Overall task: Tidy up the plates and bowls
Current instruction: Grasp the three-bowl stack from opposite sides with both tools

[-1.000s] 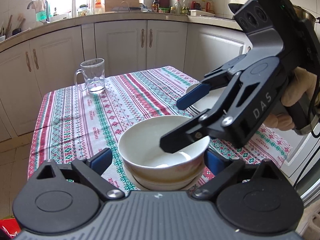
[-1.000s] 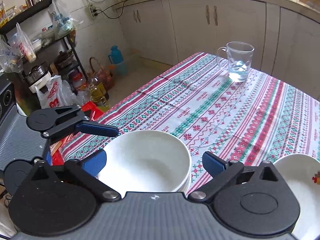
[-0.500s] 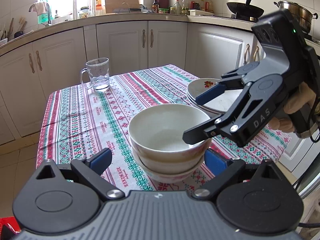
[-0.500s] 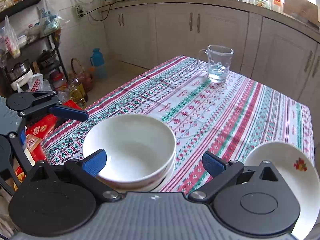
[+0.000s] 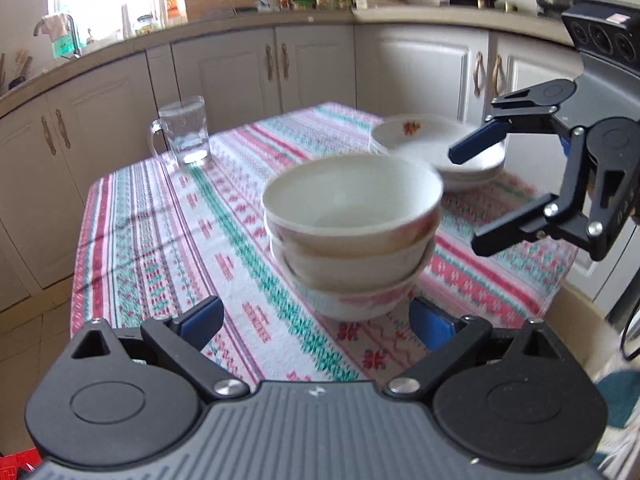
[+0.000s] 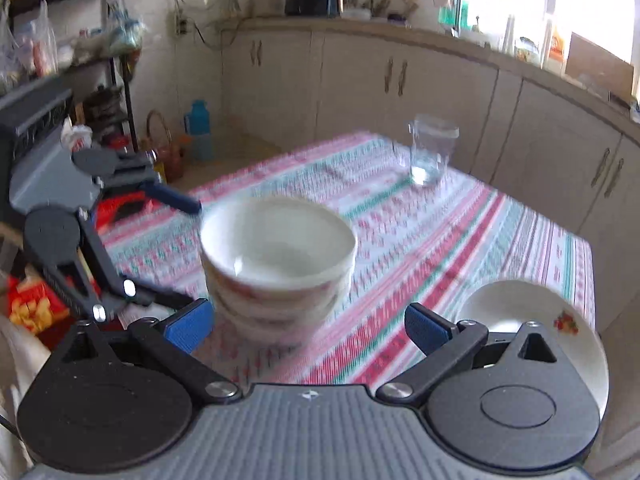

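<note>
- The left tool [image 5: 316,322] has its blue-padded fingers spread wide and grips nothing; it sits low at the near edge of the counter [image 5: 152,216], with the stack of bowls [image 5: 352,236] just ahead of the gap between the fingers.
- The right tool [image 6: 306,326] is likewise spread wide and empty, its pads either side of the base of the same stack as its own camera sees it, not touching it.
- In the left wrist view the right tool hangs in the air to the right of the bowls, apart from them, one blue finger in front of the stack of plates [image 5: 436,148].
- The stack of bowls counts three white bowls nested upright, the top one sitting a little askew, standing on the striped tablecloth [image 5: 132,208] near the front of the counter.
- The plates lie behind and to the right of the bowls, near the counter's far right edge; the top one bears a small red flower print.
- A glass mug [image 5: 182,130] stands upright at the far left of the cloth, well apart from the bowls.
- The right wrist view is blurred.
</note>
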Motion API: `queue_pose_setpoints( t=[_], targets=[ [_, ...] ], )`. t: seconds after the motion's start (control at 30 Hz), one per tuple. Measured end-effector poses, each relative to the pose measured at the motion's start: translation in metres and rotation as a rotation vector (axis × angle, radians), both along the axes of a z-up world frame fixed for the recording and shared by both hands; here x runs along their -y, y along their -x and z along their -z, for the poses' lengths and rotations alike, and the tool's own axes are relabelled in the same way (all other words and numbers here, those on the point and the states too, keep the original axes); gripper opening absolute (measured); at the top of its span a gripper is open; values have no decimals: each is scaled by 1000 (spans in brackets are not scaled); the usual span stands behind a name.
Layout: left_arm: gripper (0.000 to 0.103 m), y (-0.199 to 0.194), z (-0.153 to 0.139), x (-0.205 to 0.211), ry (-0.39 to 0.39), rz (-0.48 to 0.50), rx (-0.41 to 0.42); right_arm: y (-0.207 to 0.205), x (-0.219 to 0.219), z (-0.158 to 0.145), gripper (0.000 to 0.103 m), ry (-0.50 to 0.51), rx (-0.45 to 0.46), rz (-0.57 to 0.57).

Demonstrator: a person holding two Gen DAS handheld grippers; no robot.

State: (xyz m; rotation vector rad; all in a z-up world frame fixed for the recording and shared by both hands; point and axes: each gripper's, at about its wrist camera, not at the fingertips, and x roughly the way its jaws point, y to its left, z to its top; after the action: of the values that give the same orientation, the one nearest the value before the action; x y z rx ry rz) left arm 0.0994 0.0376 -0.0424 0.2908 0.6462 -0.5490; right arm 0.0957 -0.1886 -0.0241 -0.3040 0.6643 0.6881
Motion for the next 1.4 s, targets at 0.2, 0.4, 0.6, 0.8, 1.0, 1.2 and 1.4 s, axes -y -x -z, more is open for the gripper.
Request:
queue_pose_setpoints(
  t=[0.2, 0.4, 0.6, 0.8, 1.0, 1.2, 1.4],
  targets=[
    [99, -10, 16, 3, -31, 39, -36, -10, -4, 34, 103, 54, -94, 30],
    [99, -18, 27, 6, -48, 75, -68, -15, -13, 57, 103, 104, -137, 10],
    [103, -30, 33, 0, -4, 79, -140, -16, -13, 63, 103, 86, -165, 12],
    [103, -34, 39, -12, 31, 75, -119, -15, -12, 63, 103, 79, -162, 16],
    [103, -43, 36, -13, 18, 108, -135, -16, -12, 64, 103, 71, -148, 9],
    [101, -46, 28, -11, 18, 231, -86, -20, -19, 55, 103, 66, -90, -89],
    [100, -52, 21, -7, 30, 327, -59, -31, -29, 48, 103, 95, -49, -190]
  ],
)
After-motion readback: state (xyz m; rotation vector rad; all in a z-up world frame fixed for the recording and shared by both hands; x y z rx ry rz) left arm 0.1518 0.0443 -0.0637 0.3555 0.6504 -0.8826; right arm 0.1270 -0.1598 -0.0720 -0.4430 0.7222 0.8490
